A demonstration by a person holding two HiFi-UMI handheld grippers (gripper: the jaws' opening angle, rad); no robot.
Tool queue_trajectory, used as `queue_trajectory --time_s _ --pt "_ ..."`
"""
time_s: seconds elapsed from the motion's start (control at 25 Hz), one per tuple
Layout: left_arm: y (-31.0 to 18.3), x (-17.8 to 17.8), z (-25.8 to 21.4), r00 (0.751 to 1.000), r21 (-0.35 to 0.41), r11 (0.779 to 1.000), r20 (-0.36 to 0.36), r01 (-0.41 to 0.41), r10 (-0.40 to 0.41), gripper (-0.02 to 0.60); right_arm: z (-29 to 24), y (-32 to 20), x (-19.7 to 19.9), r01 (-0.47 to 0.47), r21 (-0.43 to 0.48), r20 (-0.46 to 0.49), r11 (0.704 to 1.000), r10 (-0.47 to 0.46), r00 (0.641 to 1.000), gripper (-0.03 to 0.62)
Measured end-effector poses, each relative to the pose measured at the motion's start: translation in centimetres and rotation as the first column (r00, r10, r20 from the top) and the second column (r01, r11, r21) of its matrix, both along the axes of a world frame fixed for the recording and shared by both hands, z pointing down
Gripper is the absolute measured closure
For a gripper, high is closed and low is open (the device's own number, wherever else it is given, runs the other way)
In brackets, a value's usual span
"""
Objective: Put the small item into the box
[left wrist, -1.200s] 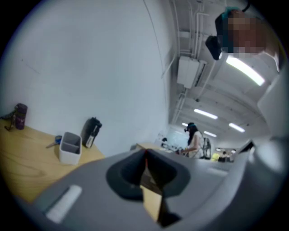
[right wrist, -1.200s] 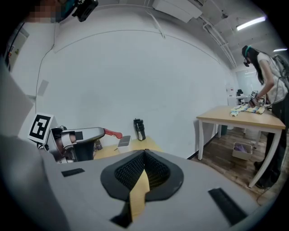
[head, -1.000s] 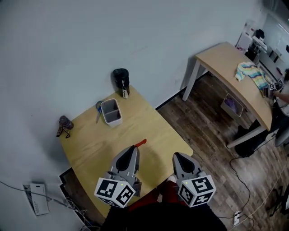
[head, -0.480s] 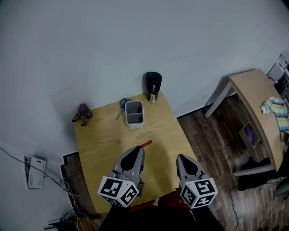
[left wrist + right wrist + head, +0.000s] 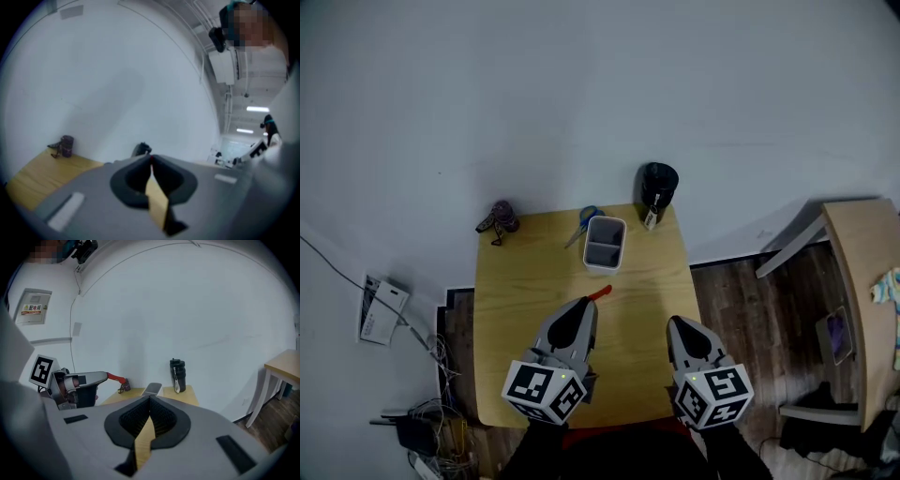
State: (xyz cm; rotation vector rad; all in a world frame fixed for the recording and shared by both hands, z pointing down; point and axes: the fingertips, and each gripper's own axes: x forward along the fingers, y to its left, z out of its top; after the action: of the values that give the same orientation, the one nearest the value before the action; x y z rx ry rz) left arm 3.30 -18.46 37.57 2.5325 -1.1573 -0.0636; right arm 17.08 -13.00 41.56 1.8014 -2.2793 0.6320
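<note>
A small red item sticks out of the tip of my left gripper, which is shut on it above the middle of the wooden table. In the right gripper view the same red item shows at that gripper's tip. The grey open box stands near the table's far edge, well beyond both grippers. My right gripper hovers over the table's right front part, shut with nothing in it. The left gripper view shows only a red sliver between the closed jaws.
Blue-handled scissors lie just left of the box. A black bottle stands at the far right corner, a small purple thing at the far left corner. Another desk stands to the right. Cables and a white device lie on the floor to the left.
The head view has swung, so the table now sits more to the right and squarer in the picture. Both grippers keep about the same pose, the left still holding the red item.
</note>
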Motion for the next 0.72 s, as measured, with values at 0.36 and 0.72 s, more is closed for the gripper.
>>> queue_trajectory --time_s 0.36,0.72 --pt "-2.3 1.1 0.6 0.989 0.004 0.990 0.057 0.138 -0.138 0.566 0.7 -3.6 1.5 0.105 -0.003 0.036 0.995 -0.105 0.994 0.586" --pt "-6.4 2.3 2.0 0.963 -0.013 0.971 0.133 0.239 -0.235 0.566 1.6 -7.5 1.6 0.198 -0.022 0.034 0.980 -0.198 0.980 0.586"
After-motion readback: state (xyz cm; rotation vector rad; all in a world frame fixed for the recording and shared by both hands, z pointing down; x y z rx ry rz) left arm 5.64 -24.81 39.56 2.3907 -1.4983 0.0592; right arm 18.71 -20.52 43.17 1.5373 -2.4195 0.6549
